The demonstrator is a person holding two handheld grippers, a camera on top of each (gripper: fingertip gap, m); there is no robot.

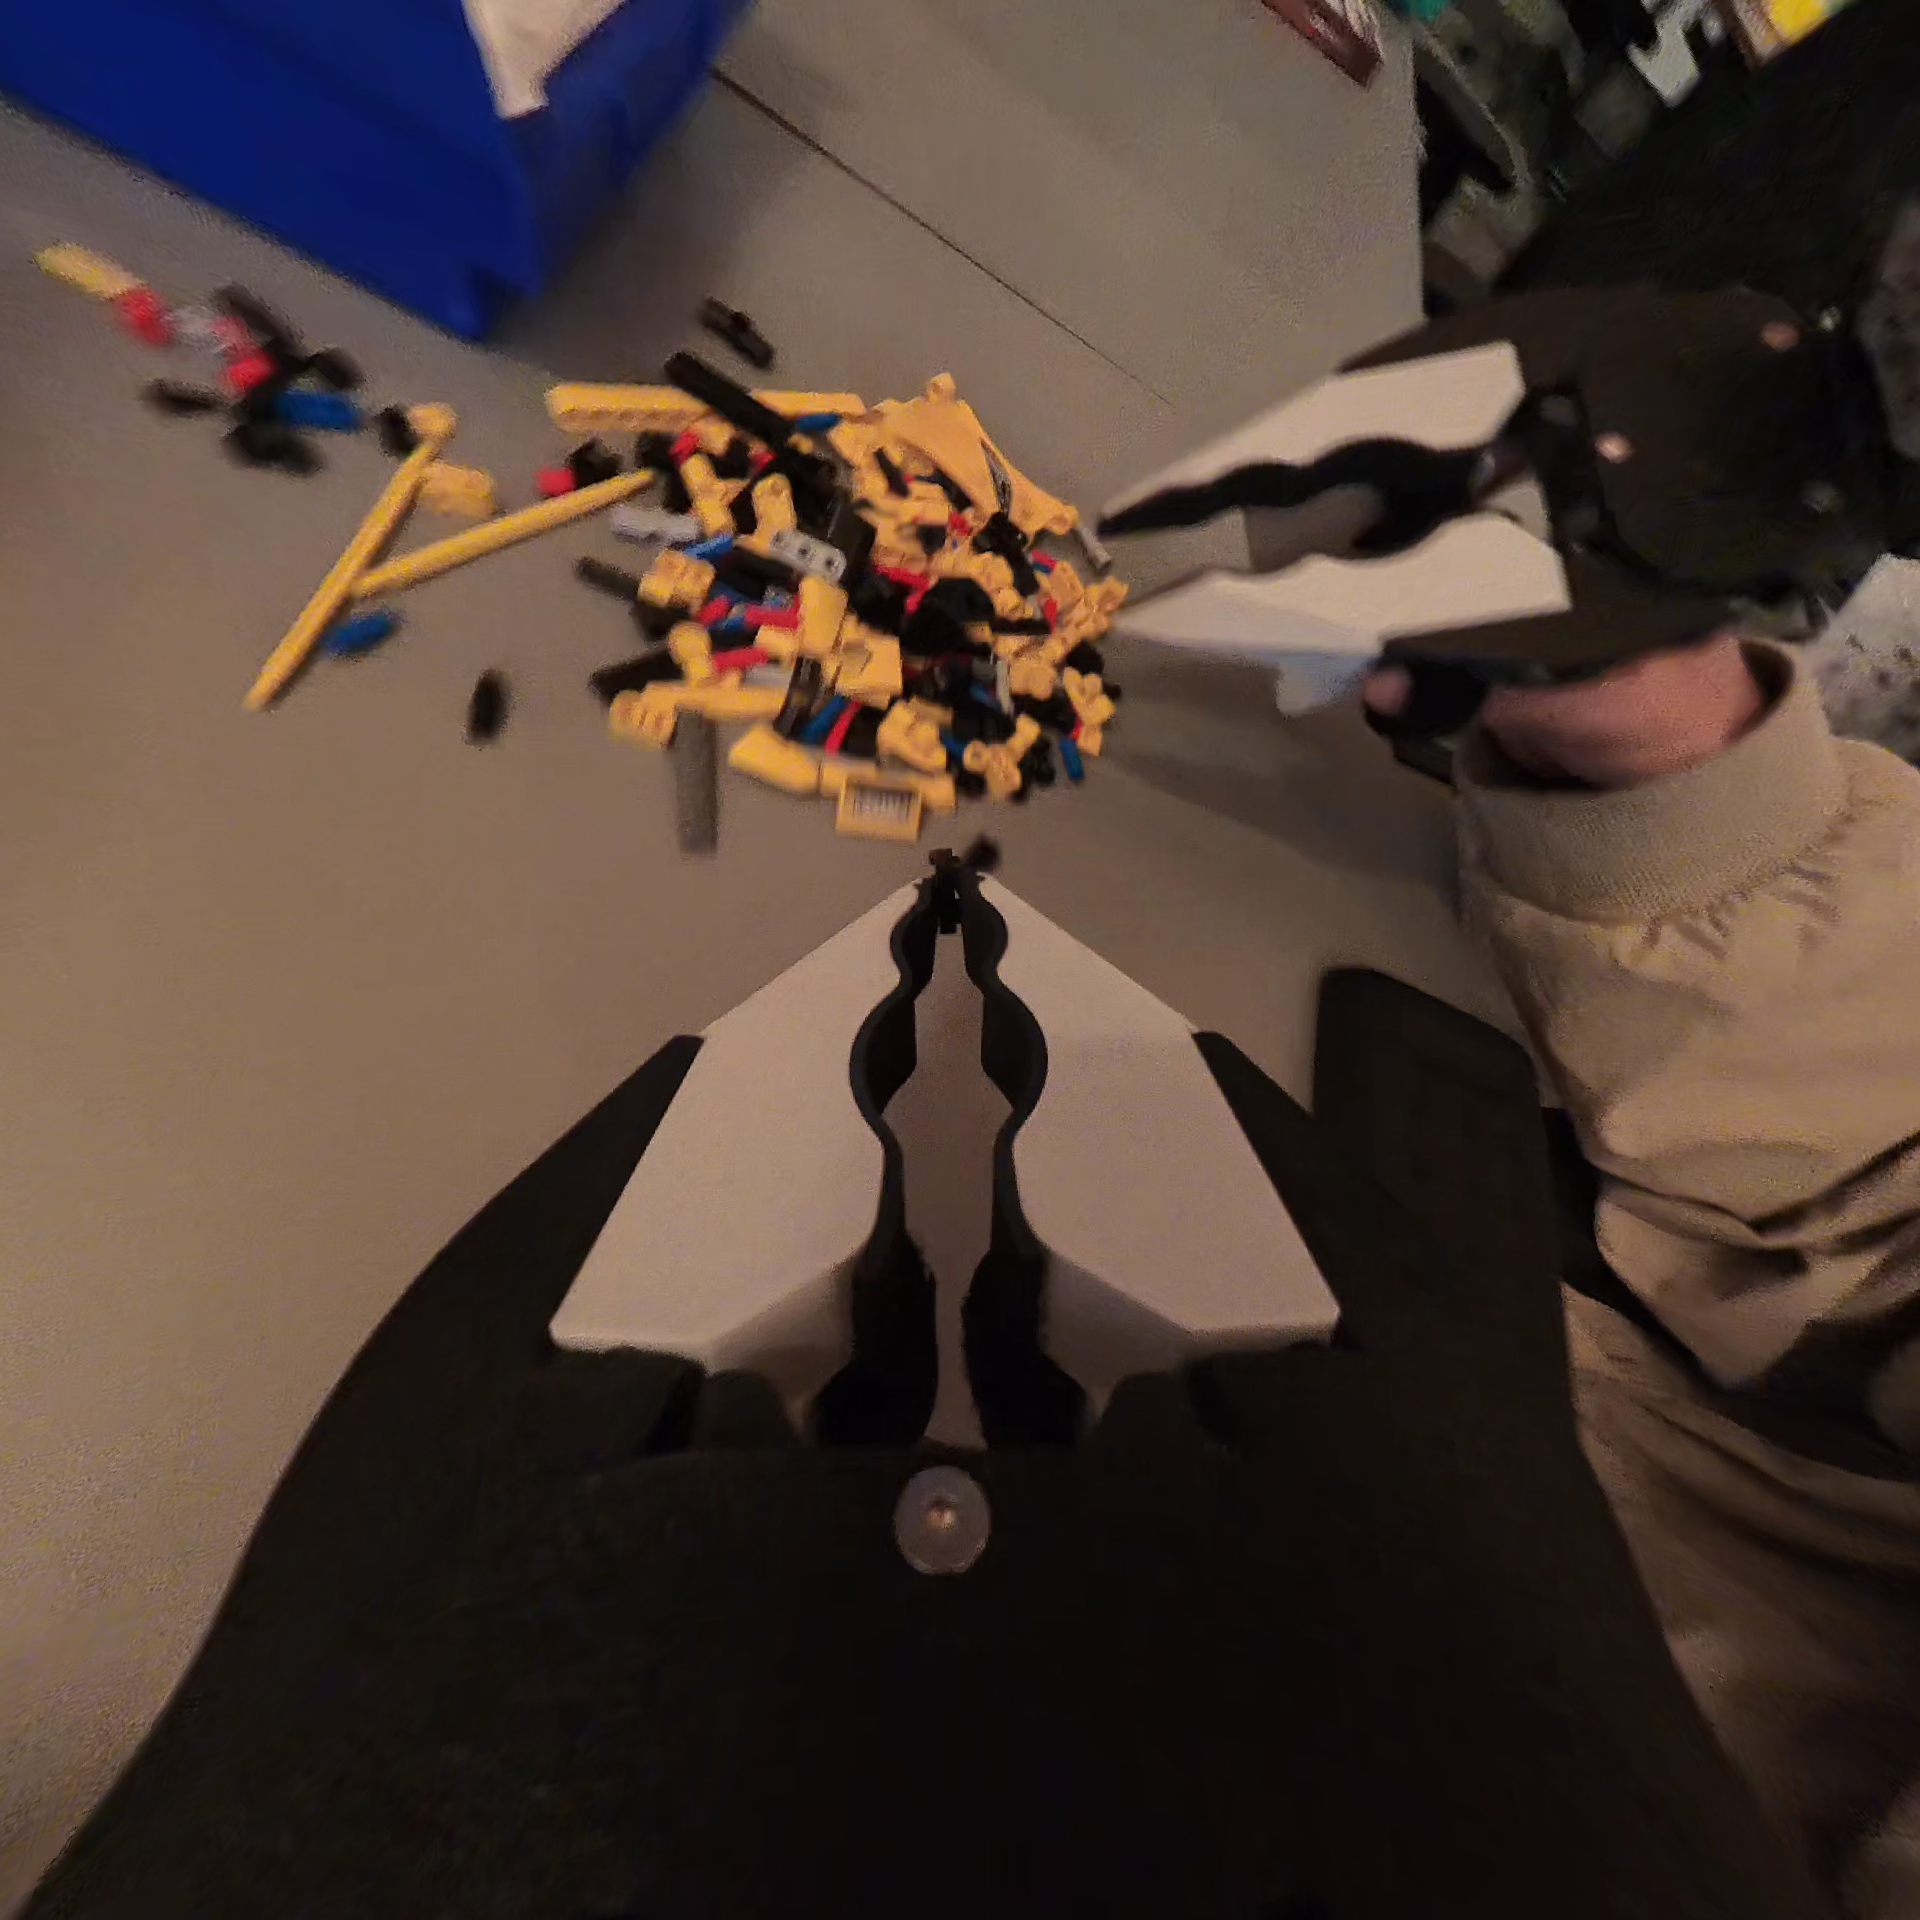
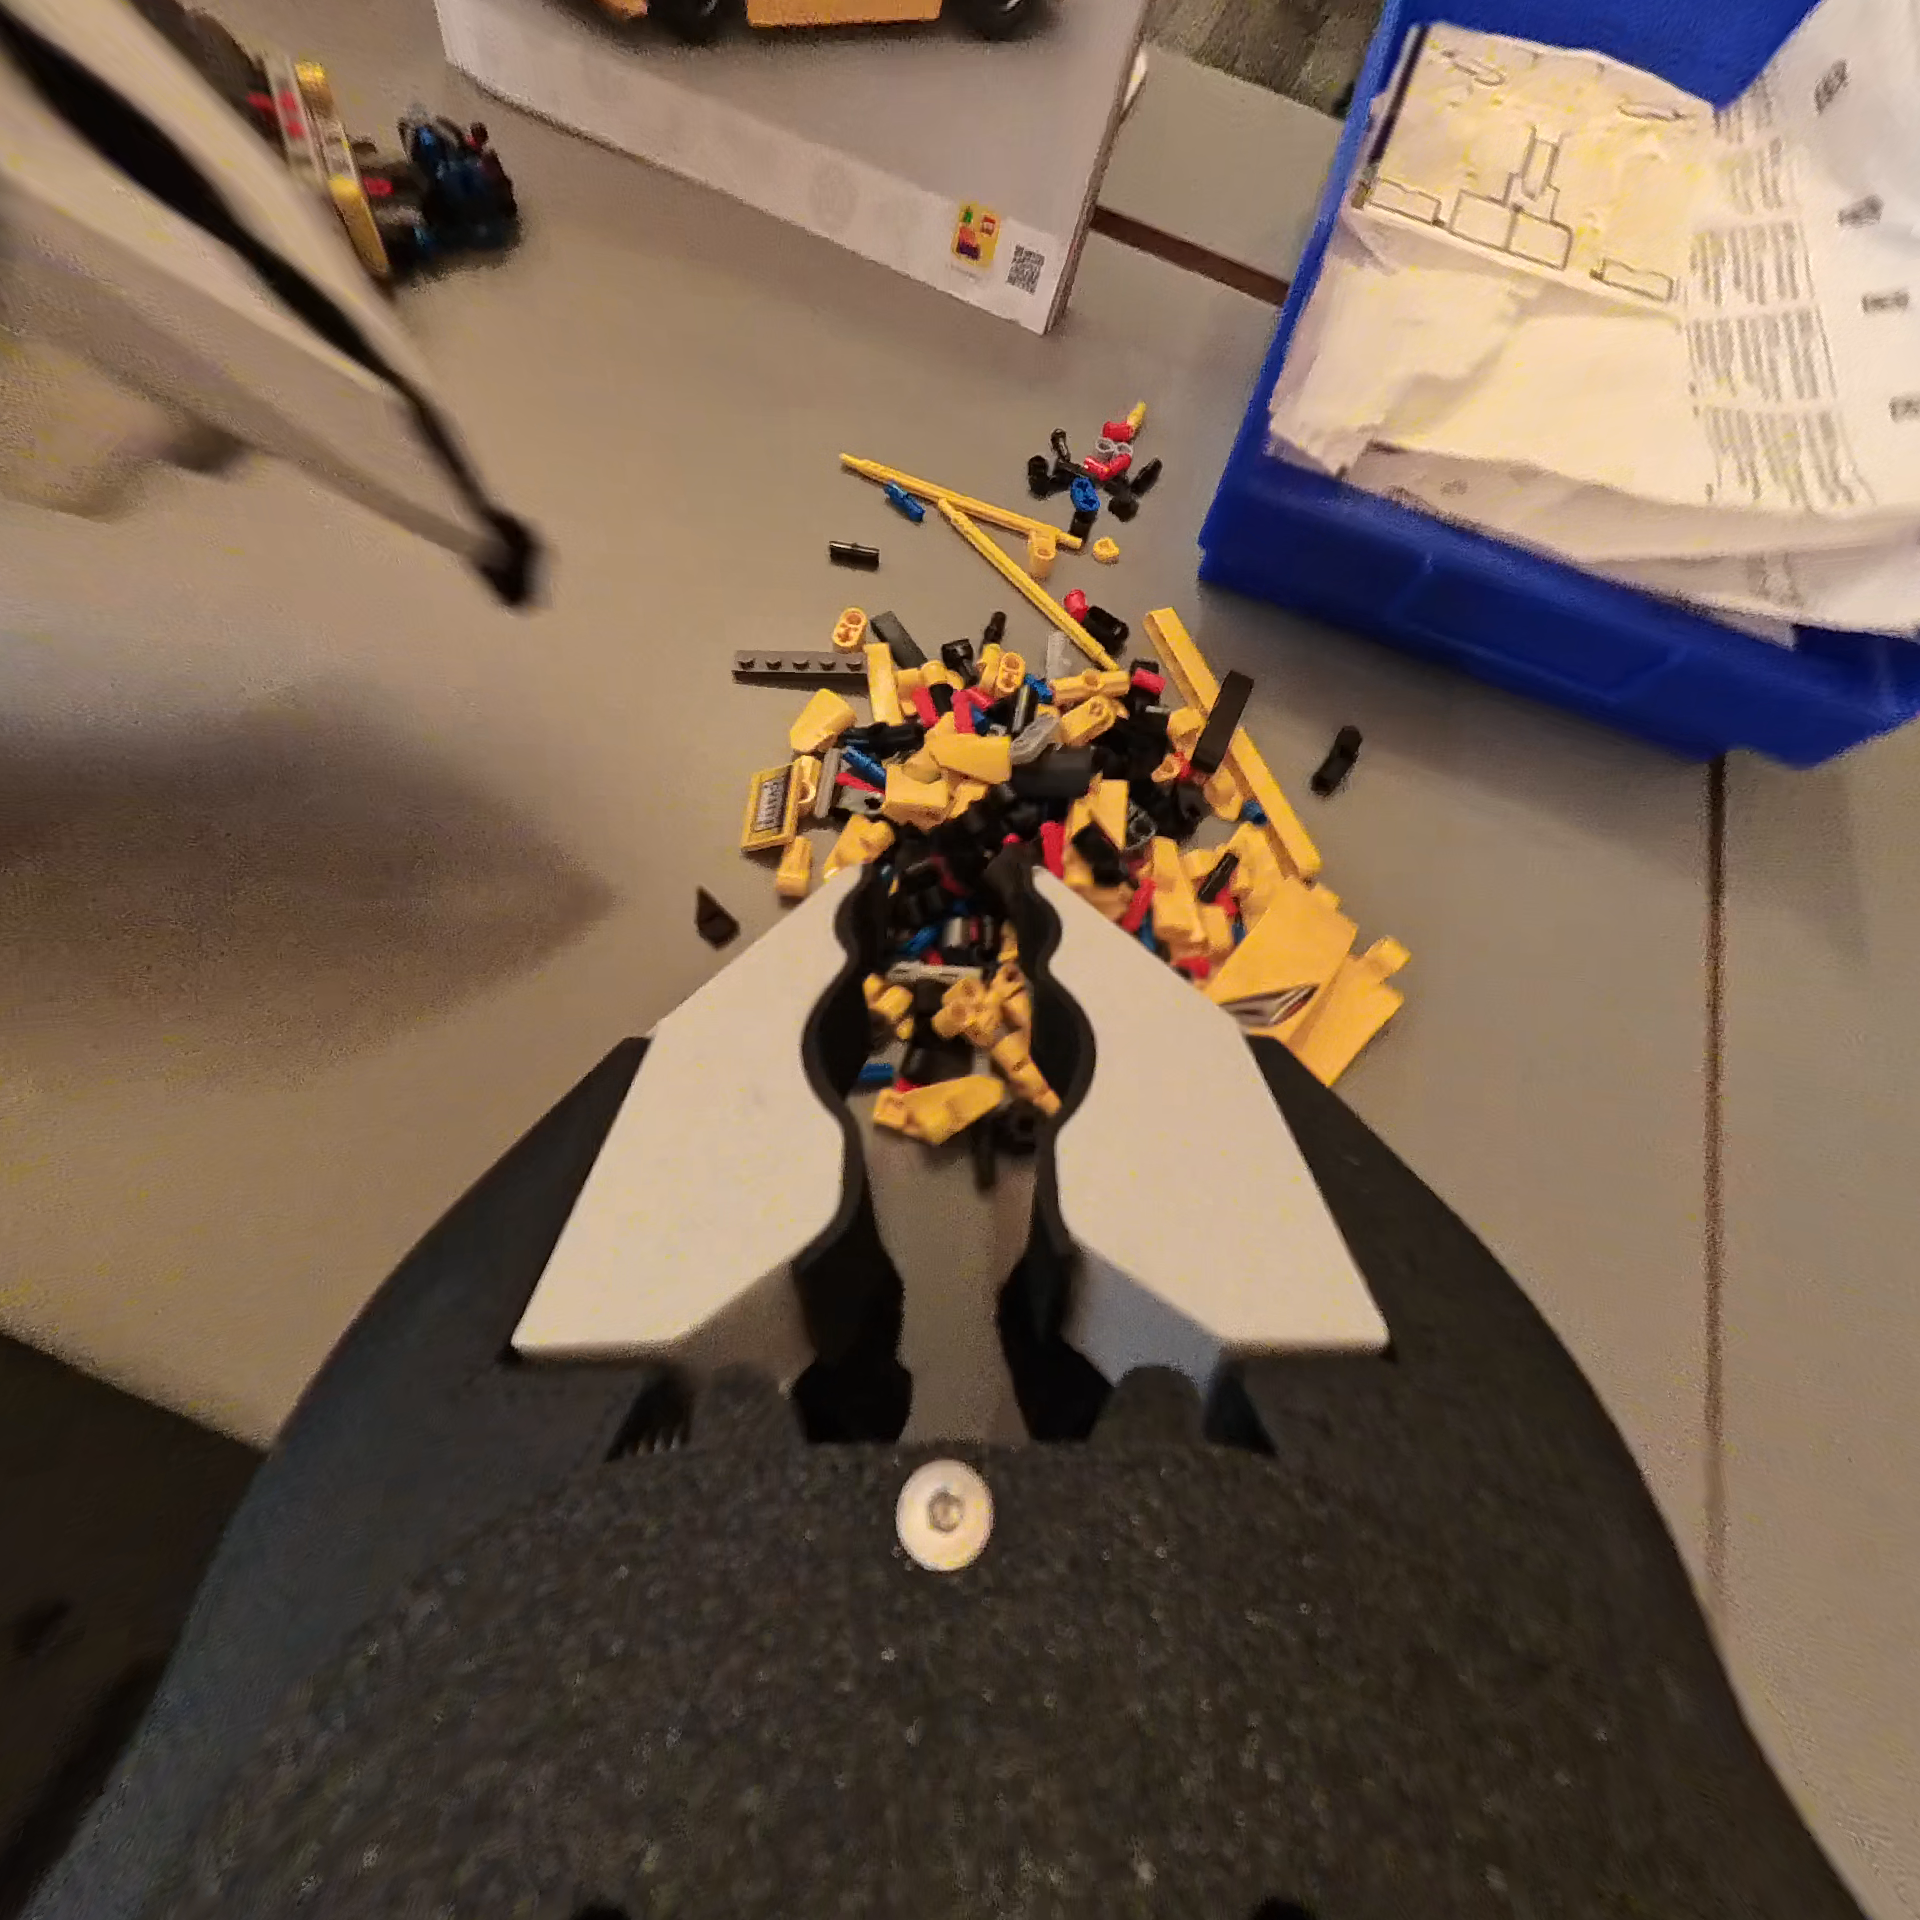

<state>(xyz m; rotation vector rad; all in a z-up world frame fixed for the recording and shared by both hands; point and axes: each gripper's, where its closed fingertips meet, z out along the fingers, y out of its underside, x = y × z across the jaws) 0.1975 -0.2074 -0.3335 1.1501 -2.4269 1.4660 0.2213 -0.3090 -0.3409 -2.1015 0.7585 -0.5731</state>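
A pile of small yellow, black, red and blue building bricks (image 1: 862,613) lies on the grey table (image 1: 260,1039). My left gripper (image 1: 945,904) is shut on a small black pin (image 1: 948,864) and holds it just short of the pile's near edge. It also shows at the upper left of the right wrist view (image 2: 499,556), above the table. My right gripper (image 2: 951,894) is open and empty, its tips over the near side of the pile (image 2: 1039,769). In the left wrist view it (image 1: 1117,566) is at the pile's right edge.
A blue bin (image 2: 1507,613) with printed paper sheets (image 2: 1558,312) stands beyond the pile. A cardboard box (image 2: 831,156) and a small built assembly (image 2: 447,197) are at the back. Two long yellow rods (image 1: 416,561) and loose pieces (image 1: 249,364) lie beside the pile. A beige sleeve (image 1: 1662,987) is at the right. Tip to tip, the grippers are about 12 centimeters apart.
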